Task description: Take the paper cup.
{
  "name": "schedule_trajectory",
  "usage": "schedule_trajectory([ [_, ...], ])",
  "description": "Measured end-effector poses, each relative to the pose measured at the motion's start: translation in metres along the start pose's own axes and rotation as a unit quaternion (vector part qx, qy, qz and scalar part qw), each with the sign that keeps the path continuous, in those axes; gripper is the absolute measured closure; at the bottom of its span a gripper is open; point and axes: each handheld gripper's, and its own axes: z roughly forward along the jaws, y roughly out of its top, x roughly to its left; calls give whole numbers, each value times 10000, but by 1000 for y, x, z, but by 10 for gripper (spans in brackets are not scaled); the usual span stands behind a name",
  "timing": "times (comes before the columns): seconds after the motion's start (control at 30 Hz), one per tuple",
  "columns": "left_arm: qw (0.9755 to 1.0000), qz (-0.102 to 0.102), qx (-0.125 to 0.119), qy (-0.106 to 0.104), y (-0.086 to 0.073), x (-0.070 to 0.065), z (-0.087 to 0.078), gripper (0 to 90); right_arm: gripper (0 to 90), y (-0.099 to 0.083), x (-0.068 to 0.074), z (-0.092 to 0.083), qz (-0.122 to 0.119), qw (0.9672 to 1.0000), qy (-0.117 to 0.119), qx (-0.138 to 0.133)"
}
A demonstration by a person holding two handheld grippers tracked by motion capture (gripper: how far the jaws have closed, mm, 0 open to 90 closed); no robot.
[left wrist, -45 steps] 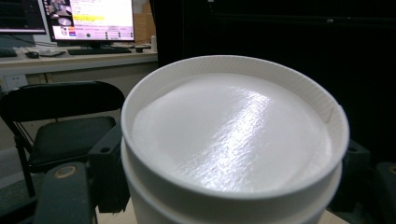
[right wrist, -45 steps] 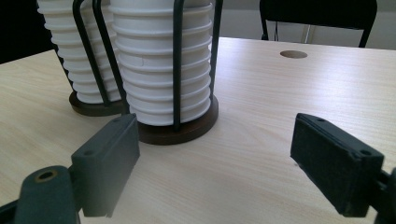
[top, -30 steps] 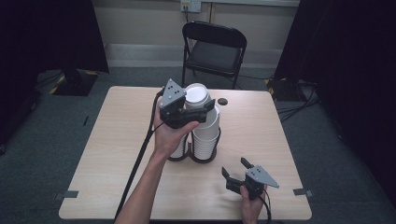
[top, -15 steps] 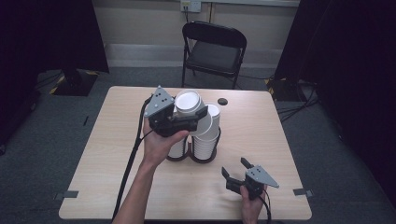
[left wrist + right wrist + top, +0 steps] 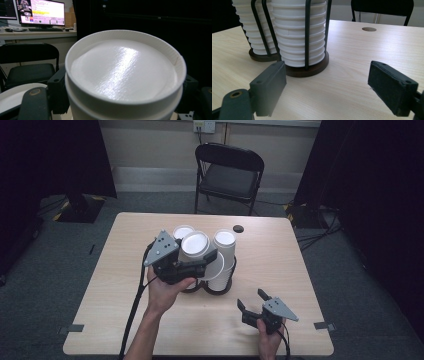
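Overhead, the left gripper grasps a white paper cup above the cup rack; near the rack, the right gripper rests with jaws released.

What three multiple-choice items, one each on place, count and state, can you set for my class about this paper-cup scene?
1. Where does the cup rack stand?
A. mid-table
B. on the chair
C. on the floor

2. How many cup stacks stand in the rack?
A. two
B. five
C. none

3. How is the right claw?
A. open, empty
B. shut on a cup
C. shut on the rack

Answers:
1 A, its bases rest on the wooden table.
2 A, the right gripper view shows two stacks.
3 A, its jaws stand apart over bare wood, while the left claw holds a white paper cup.
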Motion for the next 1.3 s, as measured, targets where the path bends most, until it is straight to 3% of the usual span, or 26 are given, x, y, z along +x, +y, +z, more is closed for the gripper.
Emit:
schedule_trajectory([
  [0.13,9998,-83,135,-81,-12,1,1,220,144,0,0,0,16,10000,-32,-38],
  [0.3,9995,-220,235,55,-29,6,0,220,143,0,1,-1,-26,10000,23,-53],
  [0.47,9984,-395,390,54,-41,13,-2,220,144,0,1,0,-43,9999,115,-22],
  [0.53,9971,-565,498,92,-52,17,-3,220,145,0,2,1,-120,9998,180,-15],
  [0.63,9957,-618,671,167,-62,18,-3,221,145,0,4,1,-264,9990,346,-40],
  [0.83,9926,-997,694,56,-79,22,-8,220,145,0,8,1,-441,9976,533,-64],
  [0.87,9926,-997,694,56,-79,22,-8,220,146,0,9,1,-429,9971,630,-71],
  [0.9,9911,-1128,707,54,-83,22,-9,220,154,0,9,2,-435,9964,726,-88],
  [0.97,9904,-1184,708,83,-84,22,-10,220,164,0,10,3,-454,9959,774,-82],
  [1.13,9871,-1417,743,-24,-95,17,-14,219,266,1,26,7,-731,9910,1113,-100],
  [1.17,9863,-1464,755,-47,-97,16,-14,219,312,1,29,7,-739,9900,1195,-99],
  [1.27,9849,-1552,766,-27,-102,16,-15,219,323,1,36,8,-733,9878,1373,-52],
  [1.3,9829,-1667,787,-14,-107,17,-16,219,336,1,44,10,-728,9856,1525,-44],
])
